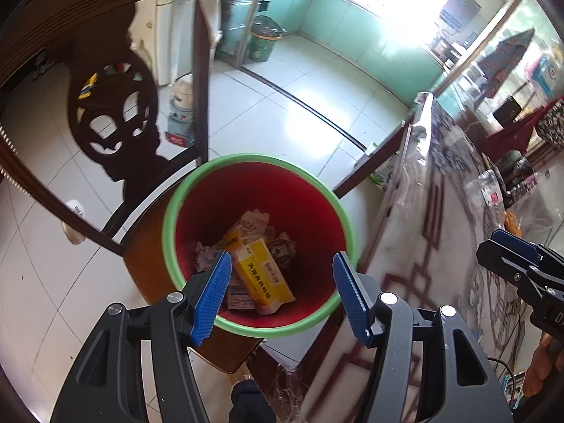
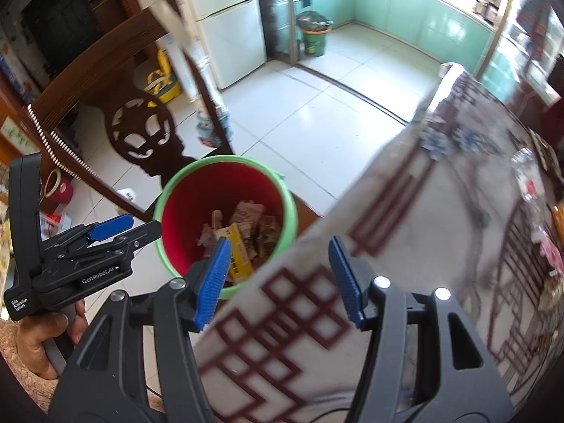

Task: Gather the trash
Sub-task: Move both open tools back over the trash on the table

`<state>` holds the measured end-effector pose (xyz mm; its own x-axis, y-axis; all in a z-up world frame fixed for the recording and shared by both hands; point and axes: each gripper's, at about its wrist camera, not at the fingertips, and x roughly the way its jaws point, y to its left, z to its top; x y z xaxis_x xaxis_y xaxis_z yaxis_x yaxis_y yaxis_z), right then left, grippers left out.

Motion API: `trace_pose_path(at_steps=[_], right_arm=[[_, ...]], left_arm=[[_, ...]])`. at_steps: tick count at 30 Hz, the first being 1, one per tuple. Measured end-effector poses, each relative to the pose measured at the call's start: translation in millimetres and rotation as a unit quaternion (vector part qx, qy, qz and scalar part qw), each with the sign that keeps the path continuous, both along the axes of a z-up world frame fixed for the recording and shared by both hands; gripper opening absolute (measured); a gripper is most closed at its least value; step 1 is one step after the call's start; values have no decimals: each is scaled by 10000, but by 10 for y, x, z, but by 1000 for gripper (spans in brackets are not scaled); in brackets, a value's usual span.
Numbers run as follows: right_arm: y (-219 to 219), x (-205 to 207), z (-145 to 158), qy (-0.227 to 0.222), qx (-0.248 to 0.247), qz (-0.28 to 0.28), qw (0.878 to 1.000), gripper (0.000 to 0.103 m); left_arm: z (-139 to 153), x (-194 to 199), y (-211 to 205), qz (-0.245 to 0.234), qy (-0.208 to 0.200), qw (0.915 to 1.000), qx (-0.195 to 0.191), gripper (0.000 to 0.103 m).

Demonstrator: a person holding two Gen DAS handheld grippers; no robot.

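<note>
A red bin with a green rim (image 1: pixel 169 232) stands on a brown chair seat beside the table. It holds a yellow box (image 1: pixel 262 278), another small box and crumpled paper (image 1: pixel 282 246). My left gripper (image 1: pixel 282 261) hangs open right above the bin's mouth, with nothing between its blue pads. In the right wrist view my right gripper (image 2: pixel 279 246) is open and empty over the table's edge, with the bin's rim (image 2: pixel 158 211) and the yellow box (image 2: pixel 238 253) just left of it. The left gripper (image 2: pixel 144 225), in a person's hand, shows at the left there.
The table (image 1: pixel 423 246) has a red-patterned cloth under clear plastic; a clear plastic bottle (image 1: pixel 488 187) and other clutter lie at its far side. A dark carved chair back (image 1: pixel 112 123) rises behind the bin. A green bin (image 1: pixel 262 44) stands in the kitchen doorway. The floor is white tile.
</note>
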<state>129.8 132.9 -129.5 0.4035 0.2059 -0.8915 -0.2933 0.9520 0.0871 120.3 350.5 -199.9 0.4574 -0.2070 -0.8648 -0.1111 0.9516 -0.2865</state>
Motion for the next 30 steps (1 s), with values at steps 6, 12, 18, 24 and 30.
trace_pose_path(at_steps=[6,12,18,24,30], right_arm=[[-483,-207,129,-129,39,-538,9985,56],[-957,-471,173,-225,33,-1023,9945,56],[-1448,-731,191,-258,158,-1454,9889,56],[-2059,-920,143,-241,213,-1667,9855,62],[-3242,-1160,-44,-88,112,-2380,9712,65]], left_arm=[[109,-4,-480,-559,-153,9983,32,57],[168,-68,-953,-1029,-203,9945,49,57],[264,-205,-1470,-1430,-284,9892,132,57],[349,-389,-1986,-1480,-330,9883,184,57],[397,-570,-2586,-1507,-362,9877,226,58]])
